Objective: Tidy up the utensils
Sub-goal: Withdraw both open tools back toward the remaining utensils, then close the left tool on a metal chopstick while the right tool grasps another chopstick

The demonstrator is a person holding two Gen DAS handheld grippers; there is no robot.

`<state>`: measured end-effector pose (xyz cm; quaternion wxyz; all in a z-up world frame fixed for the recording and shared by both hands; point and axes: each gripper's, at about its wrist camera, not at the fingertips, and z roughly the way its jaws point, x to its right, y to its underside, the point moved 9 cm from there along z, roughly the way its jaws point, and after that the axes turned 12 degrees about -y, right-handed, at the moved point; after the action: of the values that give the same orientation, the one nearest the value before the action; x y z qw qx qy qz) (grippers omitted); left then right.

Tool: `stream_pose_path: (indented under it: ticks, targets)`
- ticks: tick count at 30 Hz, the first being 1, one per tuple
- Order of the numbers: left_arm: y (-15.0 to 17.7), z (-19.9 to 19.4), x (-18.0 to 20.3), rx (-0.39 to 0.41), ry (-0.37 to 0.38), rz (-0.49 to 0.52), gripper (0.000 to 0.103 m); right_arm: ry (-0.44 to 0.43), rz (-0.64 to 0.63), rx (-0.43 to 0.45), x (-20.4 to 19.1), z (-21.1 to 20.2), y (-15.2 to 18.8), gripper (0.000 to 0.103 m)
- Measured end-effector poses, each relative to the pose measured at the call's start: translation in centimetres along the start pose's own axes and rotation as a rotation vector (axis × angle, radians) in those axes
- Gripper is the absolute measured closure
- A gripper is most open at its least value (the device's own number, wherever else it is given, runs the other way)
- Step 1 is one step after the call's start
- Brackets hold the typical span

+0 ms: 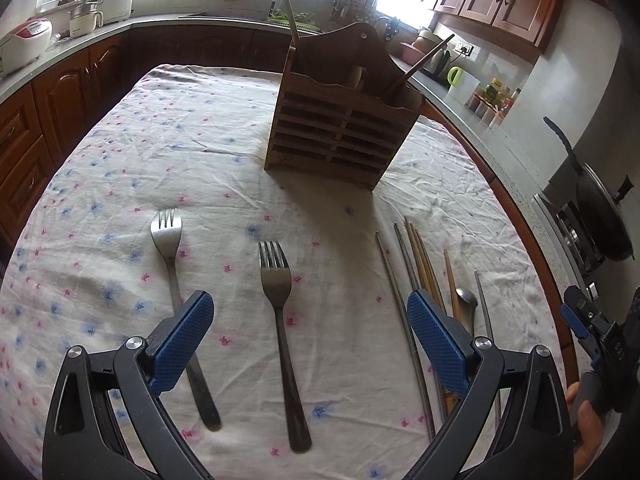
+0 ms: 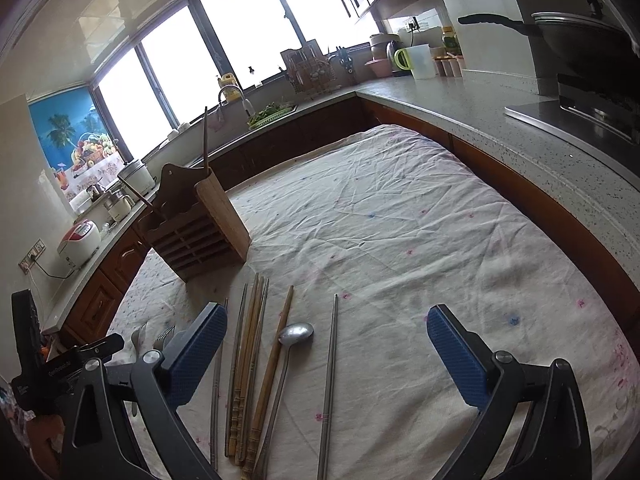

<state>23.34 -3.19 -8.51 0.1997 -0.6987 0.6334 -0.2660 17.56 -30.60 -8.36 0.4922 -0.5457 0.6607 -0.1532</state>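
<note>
Left wrist: my left hand-held gripper (image 1: 310, 320) spread wide, empty, over two forks (image 1: 280, 320) on table (image 1: 200, 140); wooden caddy (image 1: 340, 132) behind. Right wrist: my right hand-held gripper (image 2: 326, 338) spread, empty, above chopsticks (image 2: 248, 360) and spoon (image 2: 290, 354).

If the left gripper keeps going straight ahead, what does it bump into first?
Probably the middle fork lying between the open left gripper jaws; farther on stands the wooden utensil holder. Height above the cloth is unclear.
</note>
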Motion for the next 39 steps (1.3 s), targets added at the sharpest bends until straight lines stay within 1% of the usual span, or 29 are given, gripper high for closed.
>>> stream_pose_path:
  ticks: [10,11,13,14,15,17,18,19,21,22,24,25,27,29,31,35,36,39]
  targets:
    - [-1.6,2.3,2.7,-0.030,0.002,0.053,0.004,0.006,-0.044,-0.044,-0.6,2.0,-0.8,0.003]
    - [-1.6,2.5,3.0,-0.032,0.004,0.061,0.004,0.007,-0.046,-0.048,-0.5,2.2,-0.9,0.004]
    - [-1.7,2.8,3.6,-0.035,0.011,0.075,0.008,0.011,-0.045,-0.059,-0.5,2.7,-0.9,0.008]
    - [-1.7,3.1,3.9,-0.040,0.013,0.084,0.009,0.013,-0.044,-0.066,-0.4,2.9,-0.9,0.013]
    - [-1.7,3.3,4.3,-0.047,0.019,0.093,0.011,0.019,-0.045,-0.071,-0.3,3.1,-0.9,0.018]
    - [-1.6,3.8,5.1,-0.060,0.037,0.105,0.018,0.036,-0.043,-0.088,0.1,3.5,-0.7,0.025]
    - [-1.6,4.0,5.5,-0.068,0.044,0.114,0.024,0.035,-0.041,-0.099,0.2,3.8,-0.6,0.032]
    - [-1.5,4.3,5.9,-0.076,0.050,0.124,0.031,0.031,-0.036,-0.108,0.3,4.1,-0.5,0.035]
    - [-1.4,4.9,6.7,-0.093,0.066,0.139,0.040,0.029,-0.031,-0.128,0.4,4.6,-0.3,0.047]
    - [-1.3,5.2,7.0,-0.101,0.071,0.146,0.043,0.030,-0.031,-0.139,0.5,4.9,-0.2,0.049]
    - [-1.2,5.8,7.7,-0.117,0.077,0.163,0.050,0.027,-0.029,-0.156,0.7,5.4,0.0,0.059]
    - [-1.1,6.2,8.0,-0.127,0.079,0.170,0.054,0.029,-0.030,-0.169,0.8,5.8,0.2,0.061]
    - [-1.1,6.8,8.5,-0.148,0.082,0.186,0.057,0.026,-0.028,-0.193,0.9,6.4,0.4,0.068]
    - [-1.1,7.6,8.9,-0.163,0.077,0.206,0.060,0.029,-0.032,-0.217,1.1,7.1,0.7,0.071]
    - [-1.2,8.2,9.4,-0.174,0.074,0.225,0.066,0.026,-0.031,-0.239,1.2,7.8,1.1,0.071]
    - [-1.1,9.8,9.9,-0.194,0.052,0.262,0.070,0.030,-0.035,-0.277,1.6,9.0,1.6,0.073]
    - [-1.2,9.8,10.0,-0.178,0.050,0.273,0.071,0.030,-0.036,-0.284,1.7,9.3,1.7,0.073]
    - [-0.9,9.7,10.3,-0.163,0.045,0.325,0.071,0.044,-0.053,-0.310,1.9,10.1,2.0,0.076]
